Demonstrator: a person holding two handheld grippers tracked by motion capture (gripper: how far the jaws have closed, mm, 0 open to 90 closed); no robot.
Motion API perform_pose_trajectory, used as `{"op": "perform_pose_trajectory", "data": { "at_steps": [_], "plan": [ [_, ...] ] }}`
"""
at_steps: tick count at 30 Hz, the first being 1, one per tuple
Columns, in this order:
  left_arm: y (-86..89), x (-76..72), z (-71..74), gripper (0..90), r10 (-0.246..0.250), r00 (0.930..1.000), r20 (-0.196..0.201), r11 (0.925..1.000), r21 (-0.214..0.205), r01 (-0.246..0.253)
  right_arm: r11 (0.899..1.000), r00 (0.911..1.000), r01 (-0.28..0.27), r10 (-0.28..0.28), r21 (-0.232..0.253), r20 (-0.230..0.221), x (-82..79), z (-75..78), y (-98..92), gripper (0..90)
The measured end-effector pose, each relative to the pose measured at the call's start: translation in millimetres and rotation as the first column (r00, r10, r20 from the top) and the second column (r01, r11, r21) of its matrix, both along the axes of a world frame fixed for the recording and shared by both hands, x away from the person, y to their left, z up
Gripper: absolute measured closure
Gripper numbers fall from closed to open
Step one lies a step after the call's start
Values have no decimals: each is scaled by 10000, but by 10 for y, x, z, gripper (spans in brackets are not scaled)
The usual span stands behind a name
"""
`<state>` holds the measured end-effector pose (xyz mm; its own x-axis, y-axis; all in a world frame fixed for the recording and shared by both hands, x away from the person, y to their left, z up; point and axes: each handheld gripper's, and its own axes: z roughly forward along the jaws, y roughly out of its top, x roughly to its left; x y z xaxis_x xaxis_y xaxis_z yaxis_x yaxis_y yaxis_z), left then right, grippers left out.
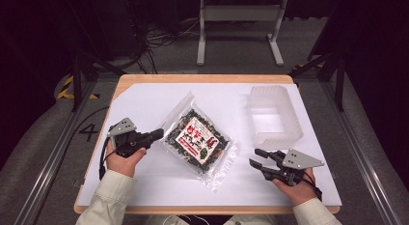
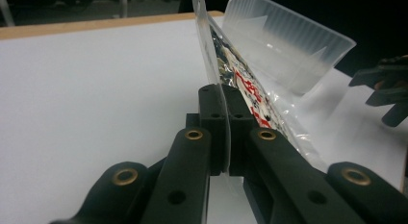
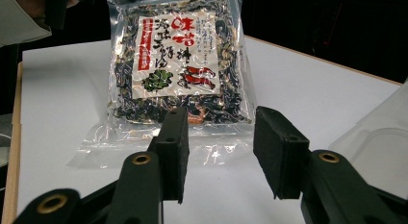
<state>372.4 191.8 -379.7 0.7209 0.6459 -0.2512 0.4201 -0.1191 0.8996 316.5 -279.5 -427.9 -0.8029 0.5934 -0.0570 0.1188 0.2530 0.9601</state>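
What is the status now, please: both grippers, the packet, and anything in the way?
Left gripper shut on edge of packet. Right gripper open, short of the packet's near edge. Clear tub empty, beside packet. Nothing in the way.

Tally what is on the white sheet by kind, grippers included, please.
Snack bags: 1
Clear plastic bins: 1
Grippers: 2, left shut on the bag's edge, right open
Total: 4
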Motion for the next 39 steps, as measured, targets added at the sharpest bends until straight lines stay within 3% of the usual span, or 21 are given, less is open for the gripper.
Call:
{"op": "perform_pose_trajectory", "data": {
  "at_steps": [3,9,11,21,28,34,39],
  "plan": [
    [-5,-35,64,897,-36,9997,242,9999,-138,39,10000,10000,-53,53,-26,0,2,6,7,572],
    [7,-91,155,898,-145,9993,332,9992,-355,157,10000,10000,-72,72,1,30,-2,26,7,579],
    [1,-129,230,898,-285,9978,605,9989,-361,307,10000,10000,-85,85,28,33,3,44,7,583],
    [-72,-245,437,898,-633,9903,1240,9974,-251,670,9997,9995,-212,210,117,218,9,116,39,579],
    [-72,-309,570,898,-845,9814,1726,9958,-196,892,9992,9989,-310,301,233,359,19,200,51,576],
    [-66,-341,642,898,-899,9787,1848,9955,-112,936,9991,9984,-373,364,202,435,40,251,84,571],
    [-58,-346,715,898,-1001,9754,1965,9947,-37,1029,9982,9972,-513,495,314,558,91,351,143,510]
  ]
}}
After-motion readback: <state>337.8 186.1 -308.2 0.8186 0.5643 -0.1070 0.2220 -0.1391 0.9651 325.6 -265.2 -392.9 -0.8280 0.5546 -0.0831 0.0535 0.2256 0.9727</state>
